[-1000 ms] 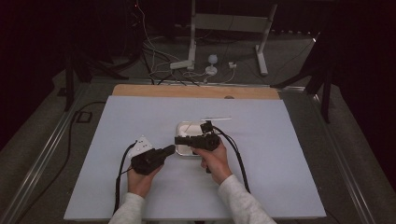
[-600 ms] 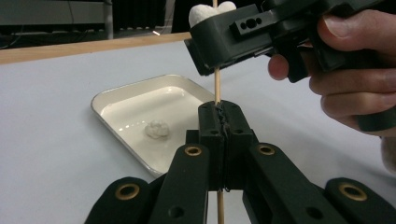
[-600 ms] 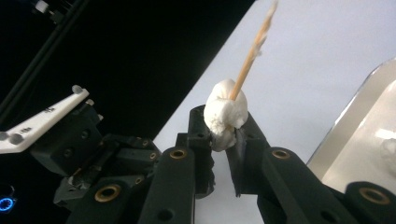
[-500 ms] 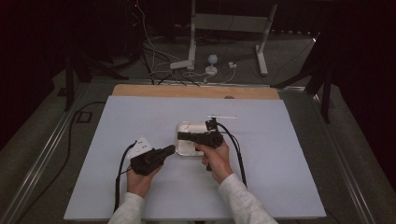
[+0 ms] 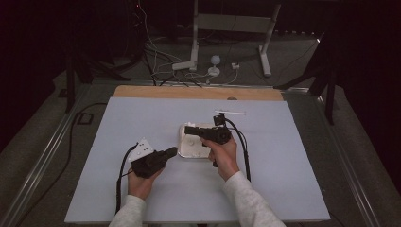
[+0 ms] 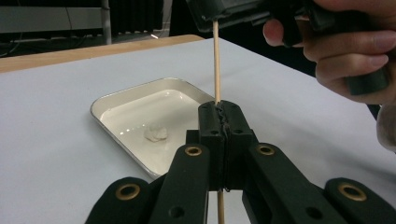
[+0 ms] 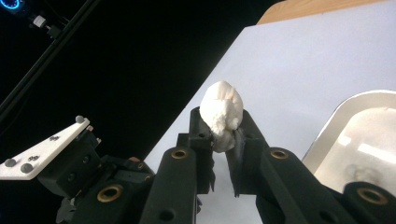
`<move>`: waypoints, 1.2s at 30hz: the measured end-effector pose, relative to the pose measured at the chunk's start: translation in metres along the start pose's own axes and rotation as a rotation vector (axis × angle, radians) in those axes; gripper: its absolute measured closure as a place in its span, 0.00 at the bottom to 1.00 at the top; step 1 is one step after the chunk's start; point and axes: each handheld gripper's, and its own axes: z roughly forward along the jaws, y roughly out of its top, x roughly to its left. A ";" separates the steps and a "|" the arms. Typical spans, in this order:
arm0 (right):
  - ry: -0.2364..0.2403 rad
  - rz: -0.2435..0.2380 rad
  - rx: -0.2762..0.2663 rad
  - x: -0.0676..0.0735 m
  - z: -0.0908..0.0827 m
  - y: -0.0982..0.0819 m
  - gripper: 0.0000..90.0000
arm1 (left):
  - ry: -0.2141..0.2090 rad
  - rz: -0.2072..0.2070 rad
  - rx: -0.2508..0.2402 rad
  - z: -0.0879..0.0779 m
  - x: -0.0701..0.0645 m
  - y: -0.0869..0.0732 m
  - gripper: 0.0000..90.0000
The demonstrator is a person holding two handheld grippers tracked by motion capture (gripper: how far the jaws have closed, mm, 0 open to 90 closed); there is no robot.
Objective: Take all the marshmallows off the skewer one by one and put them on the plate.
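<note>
While my left gripper clamps the skewer upright beside the tray, my right gripper pinches a marshmallow. I should centre it over the tip and press down straight.

Tray near table centre, lump in tray, left claw just left of tray, right claw above tray

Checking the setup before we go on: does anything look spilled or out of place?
Nothing stands out. The tray sits flat with one white lump inside; the left gripper grips a skewer upright, the right gripper a white lump.
</note>
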 end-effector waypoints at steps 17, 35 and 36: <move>-0.038 -0.043 -0.002 0.003 0.000 0.010 0.90 | 0.000 -0.008 0.000 -0.001 0.005 -0.002 1.00; -0.062 -0.074 0.026 0.002 0.005 0.016 0.90 | 0.010 -0.009 0.005 -0.006 0.008 -0.007 1.00; -0.062 -0.077 0.024 0.002 0.005 0.016 0.90 | 0.010 -0.009 0.007 -0.006 0.008 -0.007 1.00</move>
